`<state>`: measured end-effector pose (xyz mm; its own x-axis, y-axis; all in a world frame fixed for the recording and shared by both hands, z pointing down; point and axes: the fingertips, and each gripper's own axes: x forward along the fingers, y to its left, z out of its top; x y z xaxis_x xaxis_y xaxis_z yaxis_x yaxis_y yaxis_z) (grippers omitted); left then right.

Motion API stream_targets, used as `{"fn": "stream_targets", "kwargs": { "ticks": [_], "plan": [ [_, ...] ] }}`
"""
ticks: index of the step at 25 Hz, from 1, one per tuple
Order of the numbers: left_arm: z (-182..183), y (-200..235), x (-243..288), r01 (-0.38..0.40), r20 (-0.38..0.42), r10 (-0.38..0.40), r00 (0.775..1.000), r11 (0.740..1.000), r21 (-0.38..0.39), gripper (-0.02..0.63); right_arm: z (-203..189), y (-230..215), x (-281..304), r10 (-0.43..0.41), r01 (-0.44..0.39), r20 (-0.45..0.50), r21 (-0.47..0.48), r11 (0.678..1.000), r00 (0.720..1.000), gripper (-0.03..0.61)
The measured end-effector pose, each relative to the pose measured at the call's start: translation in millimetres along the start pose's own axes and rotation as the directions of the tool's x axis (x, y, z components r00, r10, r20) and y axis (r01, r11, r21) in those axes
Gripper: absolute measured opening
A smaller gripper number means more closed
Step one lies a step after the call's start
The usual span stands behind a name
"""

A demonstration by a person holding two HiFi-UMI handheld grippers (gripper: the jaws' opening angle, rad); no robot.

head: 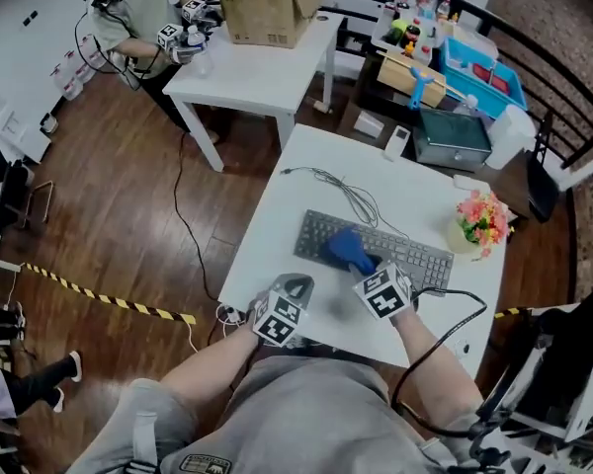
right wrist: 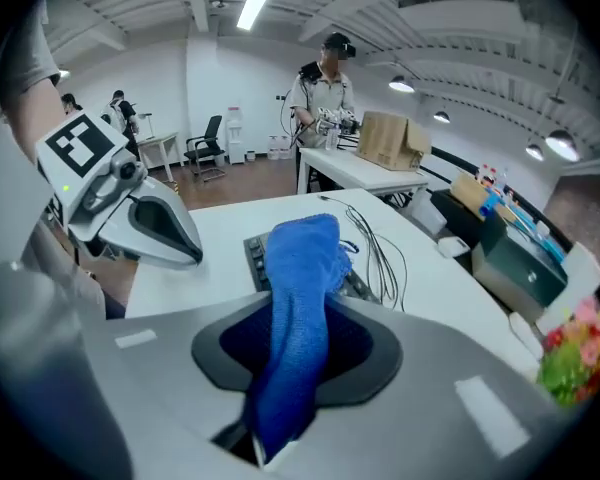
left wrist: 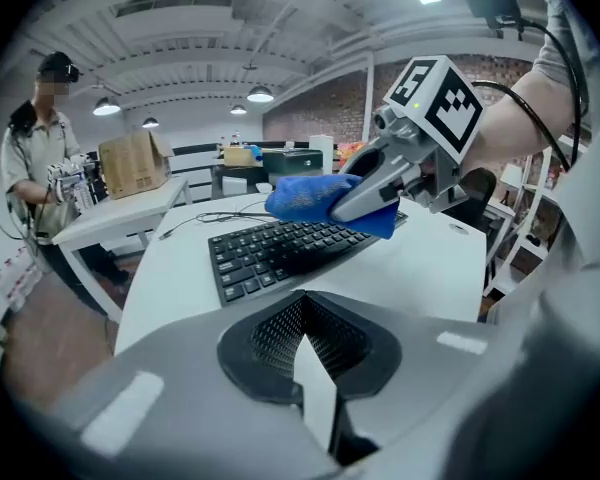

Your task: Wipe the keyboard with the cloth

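A dark grey keyboard [head: 420, 257] lies across the white table [head: 272, 230], in front of me. My right gripper [head: 362, 265] is shut on a blue cloth [head: 347, 249] and holds it over the keyboard's left half. In the right gripper view the cloth [right wrist: 305, 268] runs up between the jaws and bunches past their tips, hiding most of the keyboard [right wrist: 257, 256]. My left gripper [head: 296, 287] hovers over the table's near edge, left of the keyboard, jaws shut and empty. From the left gripper view the keyboard [left wrist: 270, 253] lies ahead, with the cloth [left wrist: 305, 196] above it.
The keyboard's cable [head: 351, 196] loops toward the far edge. A flower pot [head: 482, 220] stands at the table's right. Beyond are a grey case [head: 453, 138], a blue bin [head: 479, 67], and another white table [head: 247, 67] with a cardboard box [head: 272, 3] and a person [head: 138, 18].
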<state>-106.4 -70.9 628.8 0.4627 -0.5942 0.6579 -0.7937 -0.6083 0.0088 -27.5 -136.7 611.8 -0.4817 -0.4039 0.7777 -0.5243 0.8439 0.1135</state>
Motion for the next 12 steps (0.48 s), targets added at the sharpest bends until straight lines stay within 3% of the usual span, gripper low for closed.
{"fn": "stream_targets", "kwargs": {
  "ticks": [5, 12],
  "plan": [
    [-2.0, 33.1, -5.7, -0.099, -0.029, 0.097, 0.995, 0.993, -0.064, -0.006, 50.9, 1.0, 49.9, 0.044, -0.045, -0.008, -0.119, 0.992, 0.999, 0.103],
    [-18.1, 47.1, -26.6, -0.174, -0.062, 0.168, 0.984, 0.978, -0.117, -0.006, 65.7, 4.0, 106.4, 0.049, -0.065, -0.089, -0.193, 0.979, 0.995, 0.103]
  ]
}}
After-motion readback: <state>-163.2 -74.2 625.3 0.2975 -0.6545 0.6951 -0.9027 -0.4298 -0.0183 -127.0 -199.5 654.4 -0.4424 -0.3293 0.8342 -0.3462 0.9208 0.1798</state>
